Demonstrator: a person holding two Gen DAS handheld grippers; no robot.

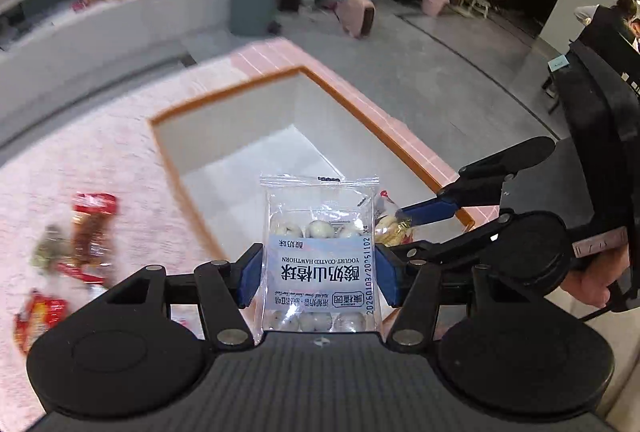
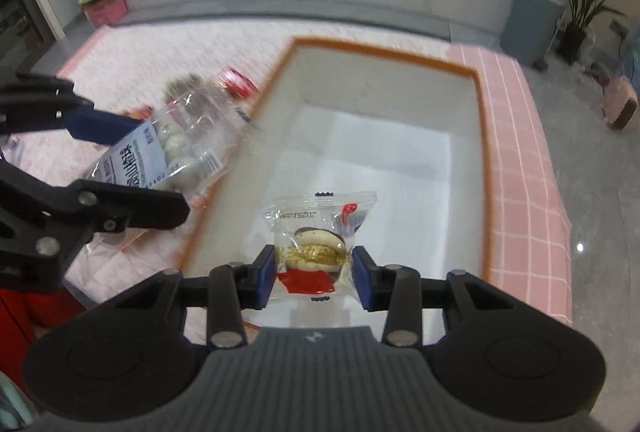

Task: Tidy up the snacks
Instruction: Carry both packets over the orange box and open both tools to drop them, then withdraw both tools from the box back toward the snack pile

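My left gripper (image 1: 318, 274) clamped on 1 yogurt hawthorn packet (image 1: 319, 256), my right gripper (image 2: 314, 272) clamped on 1 sandwich biscuit packet (image 2: 320, 244), both above 1 orange-rimmed box (image 2: 486, 168) at the pink tablecloth's (image 2: 520, 172) edge, roughly 4 blurred loose snacks (image 1: 86, 228) beside the box

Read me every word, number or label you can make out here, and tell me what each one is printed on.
"YOGURT-COATED HAWTHORN": hawthorn ball packet in the left gripper, above large Chinese characters.
"2026010", partly garbled: date code along that packet's edge.
"20251", upside down, rest unclear: sandwich biscuit wrapper in the right gripper.
Red snack packets: too blurred to read.
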